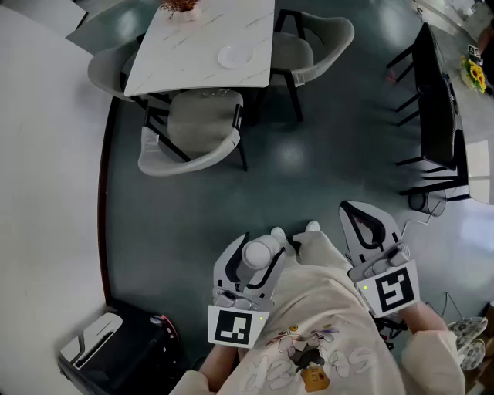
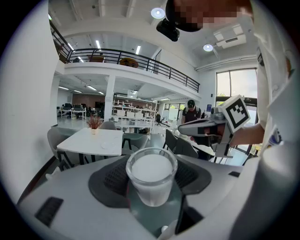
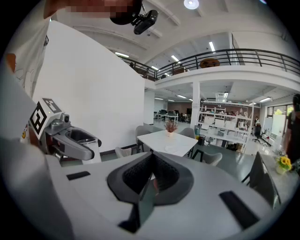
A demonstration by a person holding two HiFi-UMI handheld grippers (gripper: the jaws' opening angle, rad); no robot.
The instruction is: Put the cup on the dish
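Observation:
A small clear cup with a white inside sits between the jaws of my left gripper, which is shut on it; in the left gripper view the cup stands upright between the dark pads. My right gripper is held close beside it, shut and empty, its pads pressed together. Both are held near the person's chest, well short of the white marble table. A white dish lies on that table near its right edge, and shows small as the dish and the dish.
Grey chairs surround the table, one between me and it. A small plant stands at the table's far end. A white wall runs along the left, a black unit sits low left, and black chairs stand right.

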